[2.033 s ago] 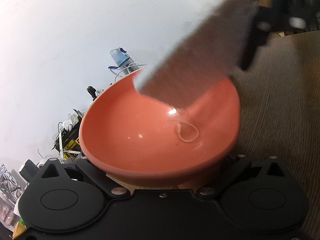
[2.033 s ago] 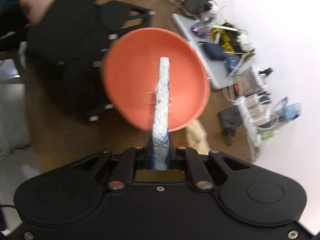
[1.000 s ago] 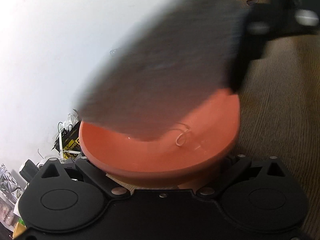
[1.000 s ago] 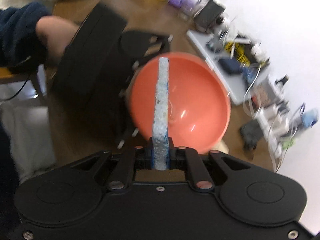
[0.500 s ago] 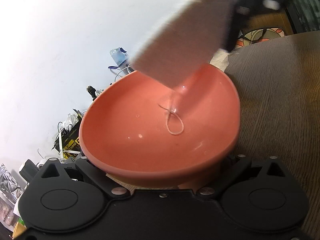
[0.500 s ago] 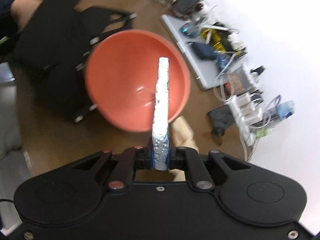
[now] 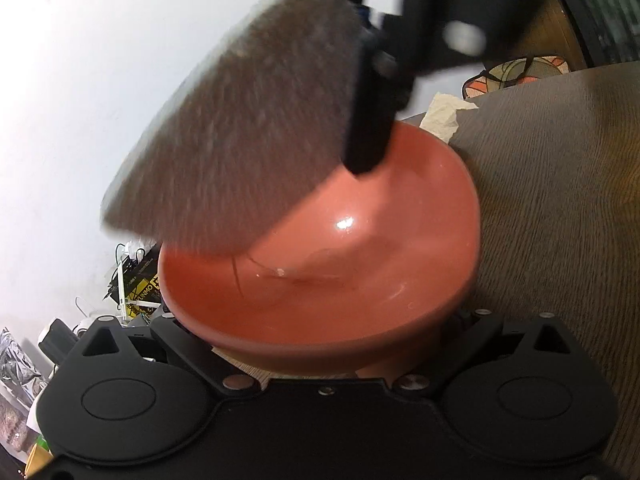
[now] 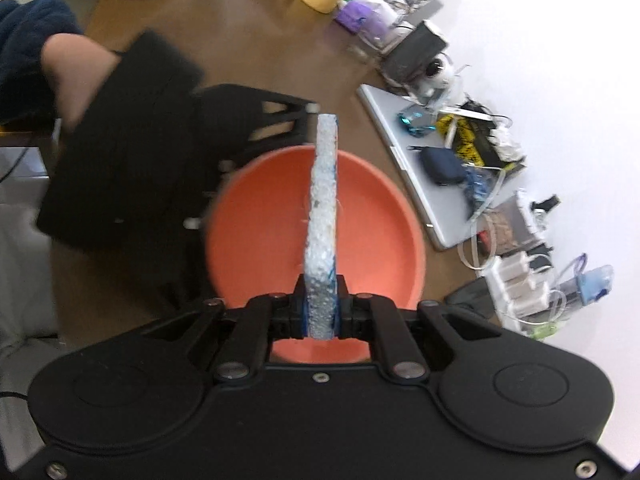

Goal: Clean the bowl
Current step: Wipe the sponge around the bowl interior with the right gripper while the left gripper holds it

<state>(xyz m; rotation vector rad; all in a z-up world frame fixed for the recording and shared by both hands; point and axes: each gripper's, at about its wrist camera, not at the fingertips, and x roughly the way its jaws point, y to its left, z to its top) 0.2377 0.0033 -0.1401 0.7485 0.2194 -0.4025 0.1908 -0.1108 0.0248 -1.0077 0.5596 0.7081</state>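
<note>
Bowl: the salmon-coloured bowl (image 7: 340, 280) sits tipped over the wooden table (image 7: 560, 220), near its wall-side edge; in the right wrist view (image 8: 260, 240) its hollow faces the camera.
Left gripper: the left gripper (image 7: 320, 364) has the bowl's near rim and foot between its fingers. The fingertips are hidden under the bowl, so I judge them clamped on it rather than see it.
Right gripper: the right gripper (image 8: 322, 316) is closed hard on the sponge (image 8: 323, 216), which stands on edge and projects forward between the jaws.
Sponge position: in the left wrist view the sponge (image 7: 240, 128) hangs over the far rim, blurred; contact with the inner wall cannot be confirmed.
Bowl interior: glossy, with a wet highlight and a thin thread or hair (image 7: 236, 276) on the floor of the bowl.
Step in hand, judged: wiping the inside.
Doing it well: keep the bowl held firm and tilted; lay the sponge's flat face on the wall, sweep rim to centre, and carry the thread out.
Risk: a hard push could twist the bowl in its grip.
</note>
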